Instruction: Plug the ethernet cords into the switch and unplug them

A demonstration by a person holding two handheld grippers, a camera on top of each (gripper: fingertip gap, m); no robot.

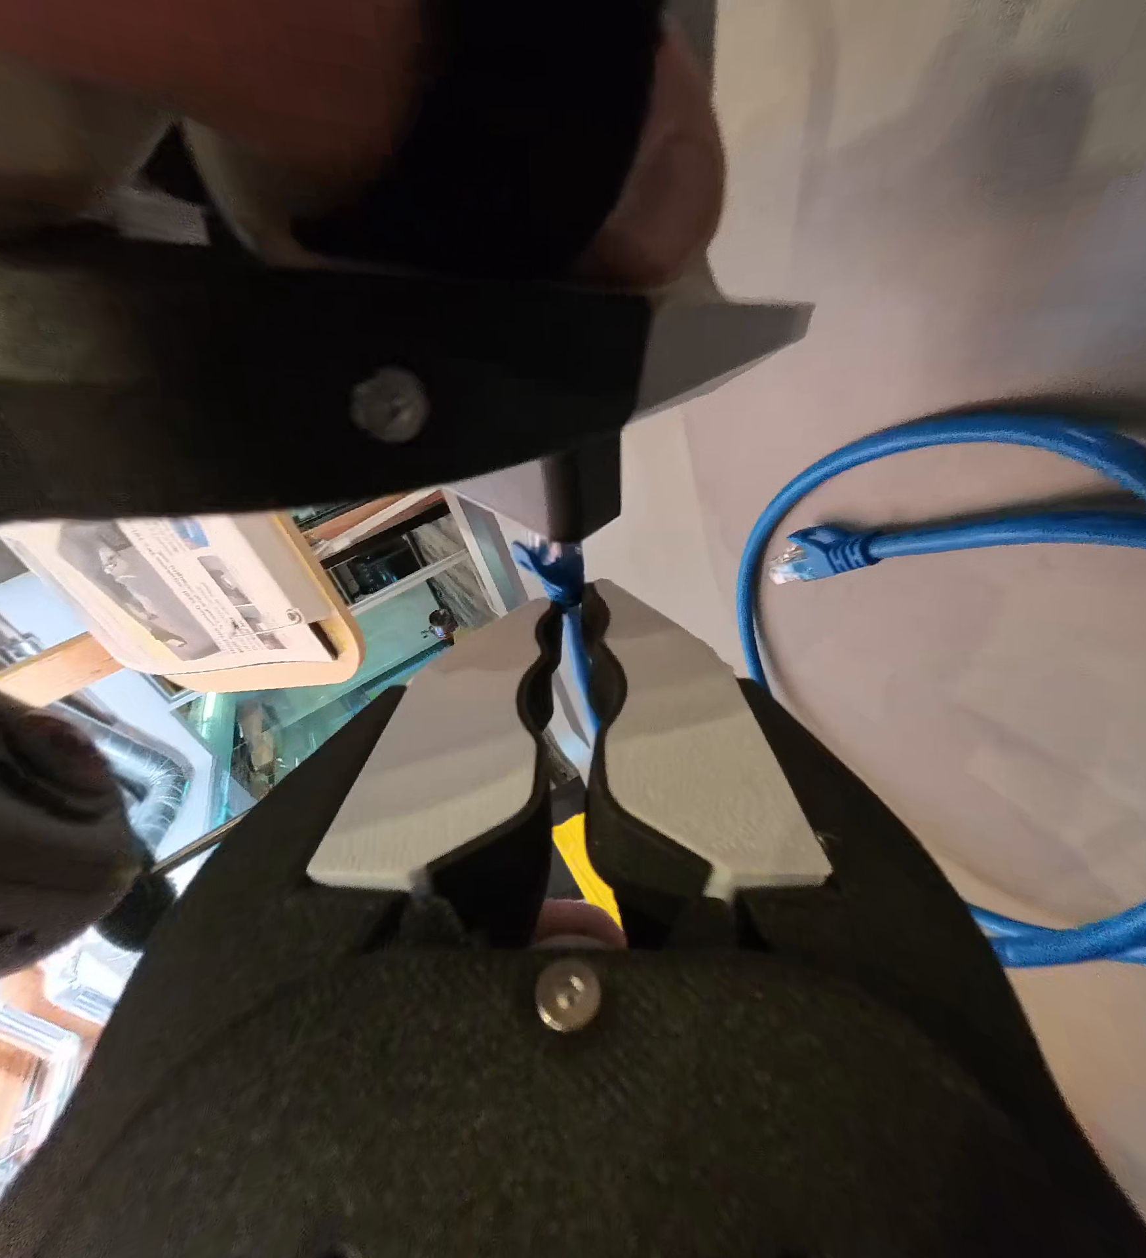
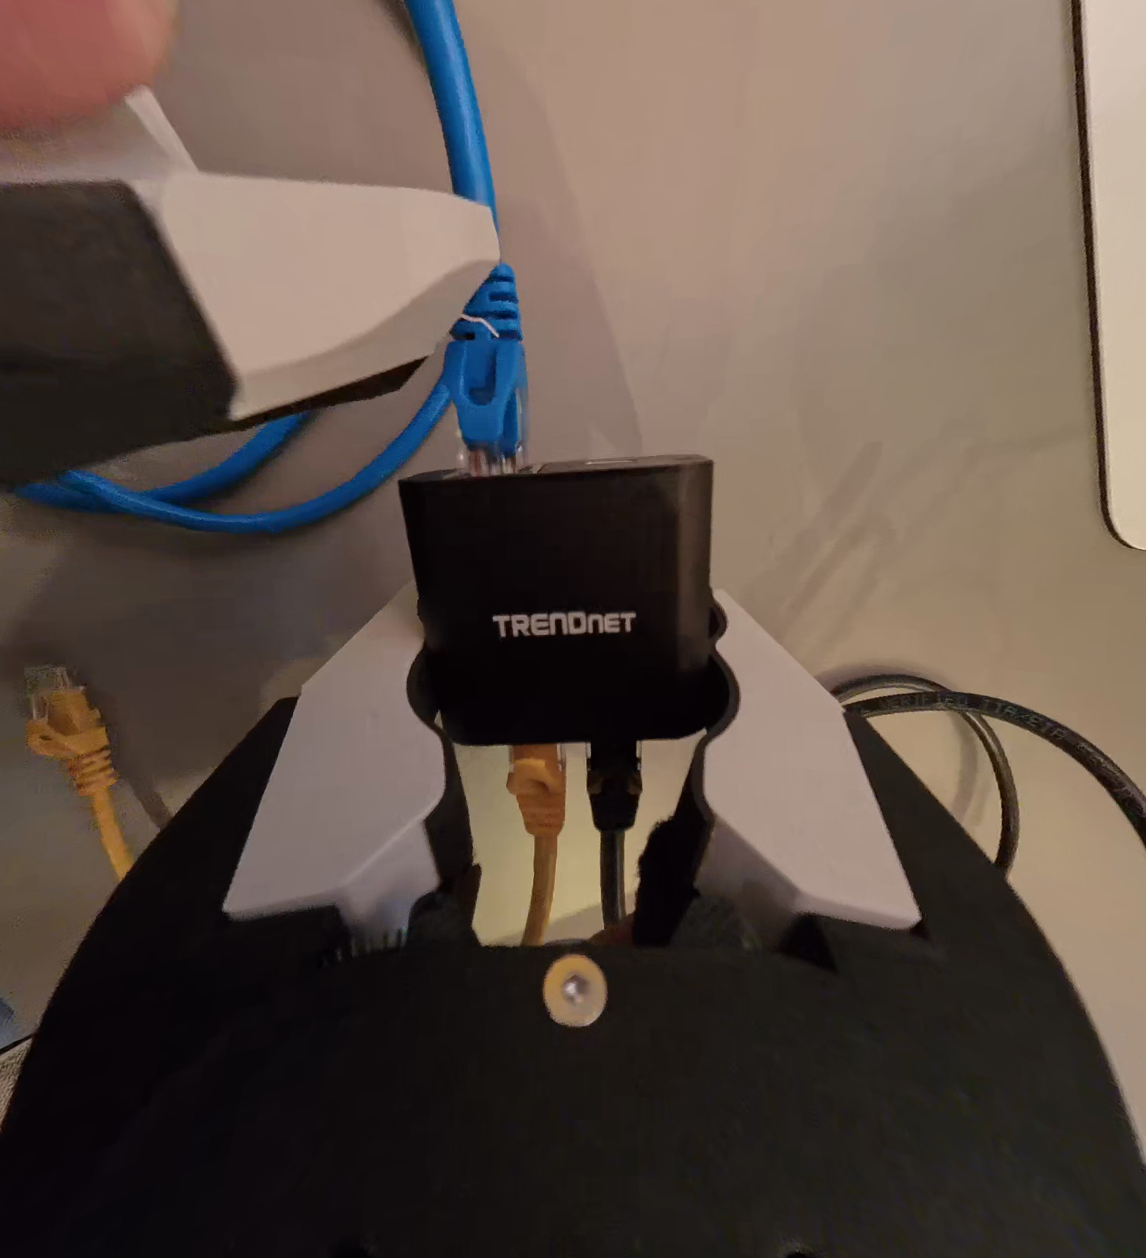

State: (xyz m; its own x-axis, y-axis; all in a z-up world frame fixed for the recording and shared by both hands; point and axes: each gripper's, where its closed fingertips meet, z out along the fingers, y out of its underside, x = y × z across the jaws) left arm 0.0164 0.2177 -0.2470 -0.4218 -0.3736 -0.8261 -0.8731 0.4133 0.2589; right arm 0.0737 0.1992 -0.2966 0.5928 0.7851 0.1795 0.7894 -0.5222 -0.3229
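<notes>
The black switch (image 2: 560, 599) sits pinched in the right tool (image 2: 573, 670), yellow and black cords plugged into its near side. At its far edge the left tool (image 1: 573, 606) pinches a blue plug (image 2: 488, 381); whether it is seated is hard to tell. A loose yellow plug (image 2: 66, 728) lies on the counter (image 2: 828, 340) left of the right tool.

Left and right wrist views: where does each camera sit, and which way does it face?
Left wrist view: on the left claw, looking along its fingers at the pinched blue ethernet cord; the other claw crosses above.
Right wrist view: on the right claw, looking at the black switch it clamps; a fingertip shows top left.
Shared: blue cord, switch, both claws.
</notes>
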